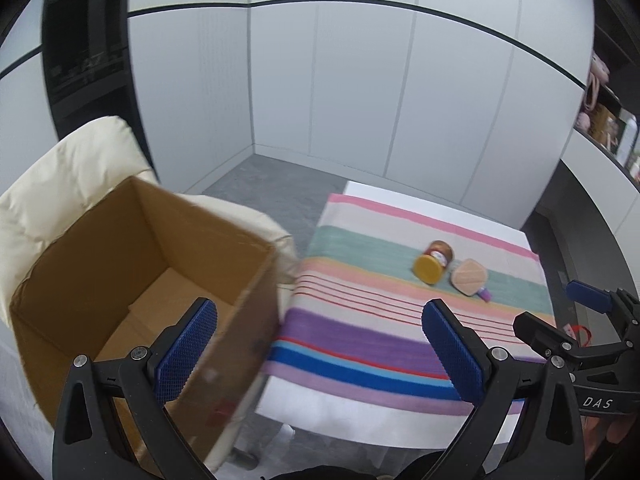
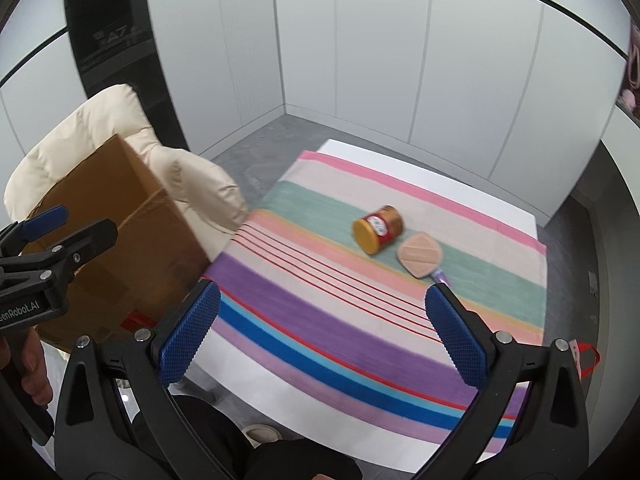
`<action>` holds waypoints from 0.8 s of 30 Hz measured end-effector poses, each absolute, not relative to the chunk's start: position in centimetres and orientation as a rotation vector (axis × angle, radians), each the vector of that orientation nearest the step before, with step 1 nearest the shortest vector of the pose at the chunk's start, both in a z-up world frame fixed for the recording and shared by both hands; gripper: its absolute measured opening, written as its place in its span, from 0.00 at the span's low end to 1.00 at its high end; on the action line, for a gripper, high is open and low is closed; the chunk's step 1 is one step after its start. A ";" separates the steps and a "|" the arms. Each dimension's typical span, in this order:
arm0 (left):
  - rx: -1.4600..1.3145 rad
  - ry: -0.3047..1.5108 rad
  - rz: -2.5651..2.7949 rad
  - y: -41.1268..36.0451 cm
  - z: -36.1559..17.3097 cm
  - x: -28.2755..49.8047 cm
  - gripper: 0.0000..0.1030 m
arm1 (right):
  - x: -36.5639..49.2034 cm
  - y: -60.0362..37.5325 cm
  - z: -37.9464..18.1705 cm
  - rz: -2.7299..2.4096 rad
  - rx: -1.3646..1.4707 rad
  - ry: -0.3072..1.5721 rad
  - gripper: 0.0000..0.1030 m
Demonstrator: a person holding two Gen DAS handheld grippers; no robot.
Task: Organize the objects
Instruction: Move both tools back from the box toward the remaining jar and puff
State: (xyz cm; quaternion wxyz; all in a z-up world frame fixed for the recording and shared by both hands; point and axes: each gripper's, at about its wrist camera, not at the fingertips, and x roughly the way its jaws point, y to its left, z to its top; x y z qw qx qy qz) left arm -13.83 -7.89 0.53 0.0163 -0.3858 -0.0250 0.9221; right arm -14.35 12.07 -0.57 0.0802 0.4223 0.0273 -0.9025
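A jar with a yellow lid (image 1: 433, 267) (image 2: 377, 229) lies on its side on the striped cloth (image 1: 360, 320) (image 2: 320, 280). Right beside it lies a beige diamond-shaped pad with a purple handle (image 1: 469, 277) (image 2: 419, 256). An open cardboard box (image 1: 132, 280) (image 2: 116, 240) sits on a cream chair at the left and looks empty. My left gripper (image 1: 318, 320) is open, hanging over the gap between box and table. Well short of the jar, my right gripper (image 2: 322, 300) is open above the cloth's near stripes. Each gripper also shows at the edge of the other's view.
The cream padded chair (image 1: 72, 176) (image 2: 120, 128) stands left of the white table (image 1: 360, 412) (image 2: 280, 396). White panel walls close the far side. Shelves with pink items (image 1: 598, 84) are at the right. A hand (image 2: 32, 380) holds the left gripper's handle.
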 end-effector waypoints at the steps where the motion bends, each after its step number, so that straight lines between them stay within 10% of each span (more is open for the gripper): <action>1: -1.199 -0.069 2.858 -7.3 0.5 -13.9 1.00 | -14.2 12.8 -0.6 -2.707 1.268 0.077 1.00; 24: -1.206 0.073 2.653 4.6 -1.3 -15.1 1.00 | -11.4 23.3 -0.9 -2.844 1.338 -0.044 1.00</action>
